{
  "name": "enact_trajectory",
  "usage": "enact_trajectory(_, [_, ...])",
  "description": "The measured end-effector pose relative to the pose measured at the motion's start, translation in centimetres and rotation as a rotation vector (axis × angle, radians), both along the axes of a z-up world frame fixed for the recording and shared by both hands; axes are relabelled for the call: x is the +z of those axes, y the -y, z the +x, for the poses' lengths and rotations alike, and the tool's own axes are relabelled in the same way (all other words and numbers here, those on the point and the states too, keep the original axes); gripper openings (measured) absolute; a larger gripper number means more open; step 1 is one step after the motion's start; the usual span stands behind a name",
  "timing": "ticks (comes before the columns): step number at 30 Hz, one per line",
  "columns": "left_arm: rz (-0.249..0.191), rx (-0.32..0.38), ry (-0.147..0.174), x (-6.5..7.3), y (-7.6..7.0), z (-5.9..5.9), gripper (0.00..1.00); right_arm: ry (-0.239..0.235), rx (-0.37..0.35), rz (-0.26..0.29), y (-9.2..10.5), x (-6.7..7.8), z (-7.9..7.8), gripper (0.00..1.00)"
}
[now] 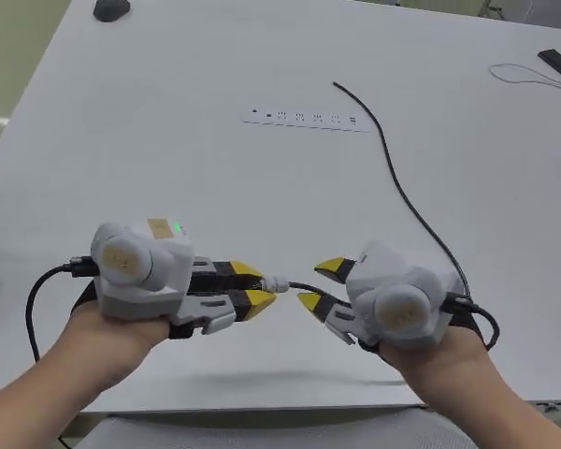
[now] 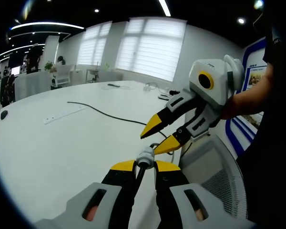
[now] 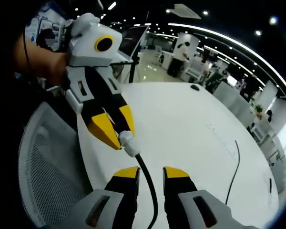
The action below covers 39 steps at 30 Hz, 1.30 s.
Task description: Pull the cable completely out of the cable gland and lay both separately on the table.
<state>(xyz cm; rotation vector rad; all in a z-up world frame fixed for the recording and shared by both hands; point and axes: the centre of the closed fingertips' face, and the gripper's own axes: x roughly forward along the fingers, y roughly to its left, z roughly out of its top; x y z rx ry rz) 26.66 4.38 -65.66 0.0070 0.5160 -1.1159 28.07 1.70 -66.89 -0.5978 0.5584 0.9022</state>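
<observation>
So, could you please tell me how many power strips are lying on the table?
1. The white power strip lies flat near the middle of the table, just left of the long black cable. Others could lie beyond the views.

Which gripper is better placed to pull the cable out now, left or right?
The right gripper: its open jaws straddle the cable beside the cable gland, which the left gripper holds clamped.
</observation>
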Motion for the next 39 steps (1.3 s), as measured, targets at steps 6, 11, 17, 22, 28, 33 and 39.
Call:
enact_trajectory(6, [-0.004, 0.0, 0.006, 0.2, 0.2, 0.2, 0.15, 0.01, 0.035, -0.02, -0.3, -0.2, -0.2, 0.09])
enact_trajectory(11, [0.004, -0.011, 0.005, 0.0, 0.3, 0.0, 0.15, 0.046, 0.082, -0.025, -1.0, 0.2, -0.5, 0.07])
enact_trajectory(17, [0.003, -0.021, 0.007, 0.0, 0.3, 0.0, 0.15, 0.047, 0.085, -0.027, -1.1, 0.0, -0.7, 0.02])
enact_trajectory(22, [0.004, -0.026, 0.007, 0.0, 0.4, -0.1, 0.15, 0.035, 0.08, -0.013, -1.0, -0.1, -0.7, 0.01])
enact_trajectory(28, [0.002, -0.023, 0.011, 0.1, 0.5, 0.1, 0.15, -0.015, 0.011, 0.067, -0.6, -0.2, -0.3, 0.01])
enact_trajectory(33, [0.001, -0.022, 0.018, 0.3, 0.6, 0.3, 0.15, -0.008, -0.014, 0.071, -0.1, -0.3, -0.1, 0.0])
enact_trajectory(39, [-0.008, -0.007, 0.015, 0.4, 0.4, 0.5, 0.15, -0.067, -0.126, 0.118, 1.7, -1.1, 0.7, 0.0])
